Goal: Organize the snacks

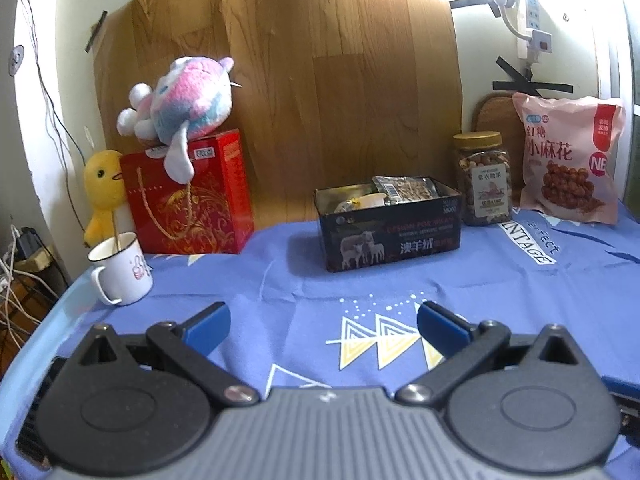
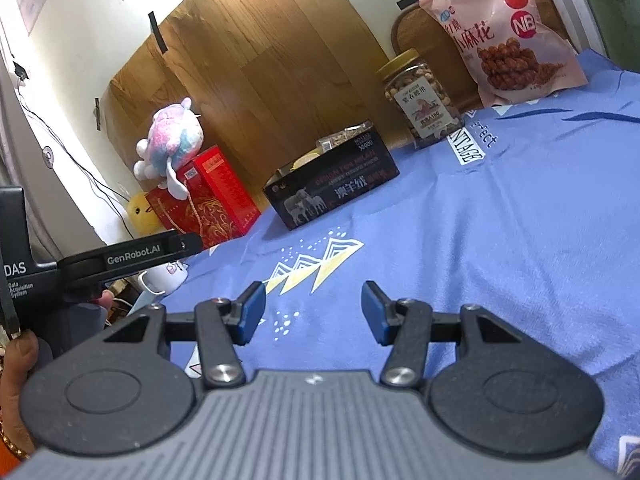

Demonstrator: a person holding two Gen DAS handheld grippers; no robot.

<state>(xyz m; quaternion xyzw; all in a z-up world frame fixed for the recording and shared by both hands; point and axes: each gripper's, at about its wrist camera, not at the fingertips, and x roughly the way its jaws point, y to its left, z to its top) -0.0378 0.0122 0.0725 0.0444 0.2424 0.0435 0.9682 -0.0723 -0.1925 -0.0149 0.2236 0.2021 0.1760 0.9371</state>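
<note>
Two snacks are waiting outside the black box [image 1: 390, 236], which is sitting mid-worktop:

- Pink snack bag [image 1: 570, 156] is leaning at the back right corner; probably light, crinkly and crushable, so pinching its top seam looks safest.
- Nut jar [image 1: 482, 178] is standing just beside the bag; likely rigid, heavier and slick, best gripped across its body.
- Left gripper [image 1: 323, 322] and right gripper [image 2: 313, 312] are hovering with fingers spread and empty, well apart from both.

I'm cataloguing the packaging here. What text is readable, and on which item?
"小麻花" and "NB": pink snack bag.
"澳羊绒": black box; its smaller lines are blurred.
"NTAGE": blue cloth.
"GenRobot.AI": left tool's body.
Nut jar label: too small to read.
</note>
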